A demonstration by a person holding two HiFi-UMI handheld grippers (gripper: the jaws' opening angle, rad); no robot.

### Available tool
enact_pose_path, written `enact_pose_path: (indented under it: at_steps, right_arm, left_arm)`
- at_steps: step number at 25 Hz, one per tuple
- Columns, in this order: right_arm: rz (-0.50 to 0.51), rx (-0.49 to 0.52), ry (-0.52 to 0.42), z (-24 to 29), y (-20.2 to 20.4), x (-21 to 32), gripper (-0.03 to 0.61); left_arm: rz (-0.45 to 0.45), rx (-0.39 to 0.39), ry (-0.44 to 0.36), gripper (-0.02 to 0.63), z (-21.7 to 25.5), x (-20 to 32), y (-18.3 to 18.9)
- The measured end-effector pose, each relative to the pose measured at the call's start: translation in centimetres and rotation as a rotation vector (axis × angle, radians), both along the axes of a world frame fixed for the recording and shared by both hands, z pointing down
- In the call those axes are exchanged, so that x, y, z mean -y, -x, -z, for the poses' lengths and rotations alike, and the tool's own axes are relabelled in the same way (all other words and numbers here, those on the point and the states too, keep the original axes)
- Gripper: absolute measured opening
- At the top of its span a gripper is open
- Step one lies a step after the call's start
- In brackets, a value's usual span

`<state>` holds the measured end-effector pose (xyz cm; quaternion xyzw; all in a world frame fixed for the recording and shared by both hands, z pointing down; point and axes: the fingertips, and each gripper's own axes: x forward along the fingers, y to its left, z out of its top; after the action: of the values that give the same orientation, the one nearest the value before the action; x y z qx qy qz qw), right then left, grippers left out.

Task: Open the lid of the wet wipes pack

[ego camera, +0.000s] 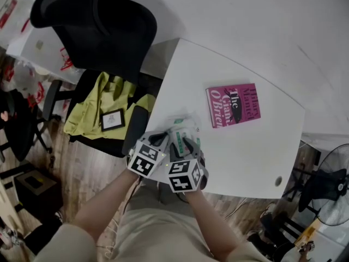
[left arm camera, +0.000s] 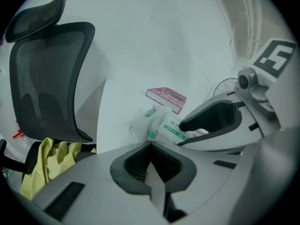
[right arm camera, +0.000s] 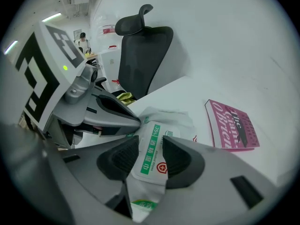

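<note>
The wet wipes pack [ego camera: 184,125] lies near the front left edge of the white table [ego camera: 256,157]. It is white film with a green-striped label lid [right arm camera: 151,150]. My left gripper [ego camera: 162,140] comes in from the left. Its jaws are shut, and in the left gripper view [left arm camera: 150,150] a thin white strip of film sits between the pads. In the right gripper view its tip [right arm camera: 136,121] meets the pack's left edge. My right gripper [right arm camera: 151,142] points steeply down over the pack [right arm camera: 164,118], its jaws open with the label lid between them. The pack [left arm camera: 165,124] also shows ahead in the left gripper view.
A pink book [ego camera: 233,105] lies flat on the table beyond the pack. A black mesh office chair [ego camera: 103,26] stands to the left of the table, with a yellow cloth [ego camera: 98,111] on its seat. A fan [ego camera: 330,192] stands on the floor at the right.
</note>
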<state>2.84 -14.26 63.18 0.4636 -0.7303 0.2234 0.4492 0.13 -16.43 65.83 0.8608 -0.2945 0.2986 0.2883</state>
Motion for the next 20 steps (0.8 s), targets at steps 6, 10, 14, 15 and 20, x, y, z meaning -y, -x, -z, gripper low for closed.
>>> enact_pose_path:
  at_steps: [6,10,14,15,20]
  right_arm:
    - [-0.071,0.015,-0.009,0.3,-0.4,0.0,0.173]
    - [-0.102,0.032,-0.001,0.3,-0.9,0.1,0.167]
    - [-0.118,0.046,0.003,0.6,-1.3,0.3,0.156]
    - [-0.119,0.045,0.004,0.6,-1.3,0.3,0.155]
    - [-0.079,0.014,-0.005,0.5,-1.1,0.1,0.152]
  left_arm:
    - [-0.004,0.01,-0.025,0.023,0.1,-0.1,-0.1]
    - [-0.021,0.03,-0.051,0.023,0.0,-0.2,-0.4]
    - [-0.042,0.035,-0.063,0.023,-0.1,-0.2,-0.8]
    - [-0.044,0.036,-0.065,0.023,-0.1,-0.2,-0.8]
    - [-0.046,0.049,-0.06,0.023,-0.2,-0.5,-0.8]
